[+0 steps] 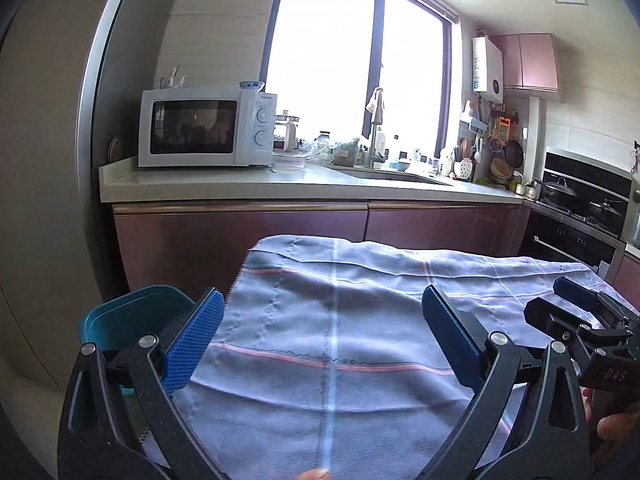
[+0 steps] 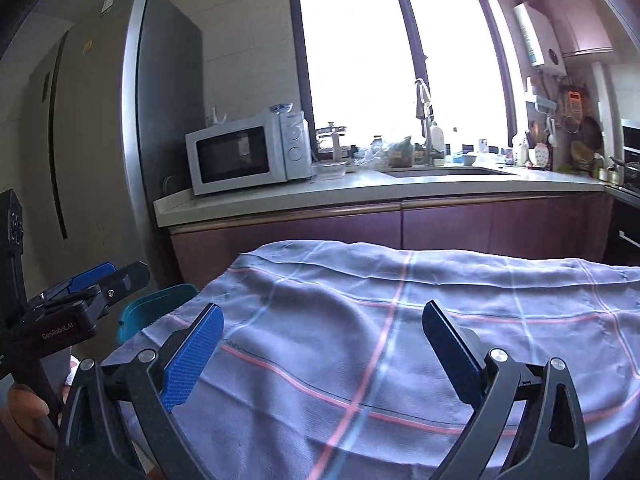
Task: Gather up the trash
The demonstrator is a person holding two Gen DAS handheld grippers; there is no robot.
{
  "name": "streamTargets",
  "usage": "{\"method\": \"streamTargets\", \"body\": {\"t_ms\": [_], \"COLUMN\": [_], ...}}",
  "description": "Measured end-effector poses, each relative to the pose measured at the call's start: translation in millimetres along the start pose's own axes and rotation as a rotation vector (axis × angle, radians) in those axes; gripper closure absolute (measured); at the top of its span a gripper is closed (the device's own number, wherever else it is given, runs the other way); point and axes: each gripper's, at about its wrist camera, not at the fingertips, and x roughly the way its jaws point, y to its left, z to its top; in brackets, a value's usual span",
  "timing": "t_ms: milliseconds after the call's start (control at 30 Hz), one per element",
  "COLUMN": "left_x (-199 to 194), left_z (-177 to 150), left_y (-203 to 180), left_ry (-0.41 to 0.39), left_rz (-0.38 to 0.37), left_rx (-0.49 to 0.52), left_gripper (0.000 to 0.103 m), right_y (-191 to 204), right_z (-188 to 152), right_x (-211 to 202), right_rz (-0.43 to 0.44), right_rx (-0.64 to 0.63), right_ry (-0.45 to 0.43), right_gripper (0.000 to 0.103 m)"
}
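Fridge [image 2: 100, 120] far left, bench [image 1: 280, 184] w/ microwave [image 1: 208, 126] + sink [image 1: 396, 176] behind, checked cloth [image 1: 340, 320] in front w/ no trash visible on it, teal bin [image 1: 132, 312] at its left edge, left gripper [image 1: 320, 340] & right gripper [image 2: 324, 344] over cloth, both jaws wide open, nothing between them.

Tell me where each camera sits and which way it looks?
Left wrist: sits on the left gripper, open, looking over the cloth-covered table toward the microwave; the right gripper and a hand show at right.
Right wrist: sits on the right gripper, open, facing the same way; the left gripper shows at left.
Shared: table, microwave, teal bin, window.
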Motion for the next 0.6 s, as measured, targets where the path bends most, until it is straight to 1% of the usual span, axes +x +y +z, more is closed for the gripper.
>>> {"method": "streamTargets", "body": {"t_ms": [167, 267, 433, 600], "left_x": [-2, -6, -15, -15], "left_z": [-7, -12, -18, -19], "left_y": [-28, -38, -51, -53], "left_ry": [0.0, -0.023, -0.048, -0.048], "left_rz": [-0.015, -0.008, 0.0, -0.008], "left_rx": [0.031, 0.056, 0.084, 0.088], "left_gripper": [0.006, 0.006, 0.006, 0.006], "right_y": [-14, -19, -24, -31], "right_z": [-10, -15, -20, -23], "right_x": [-18, -26, -36, -39], "right_rz": [-0.073, -0.105, -0.13, -0.155], "right_rx": [-0.008, -0.012, -0.005, 0.018], "right_ry": [-0.034, -0.052, -0.086, -0.083], "right_gripper": [0.007, 0.007, 0.007, 0.007]}}
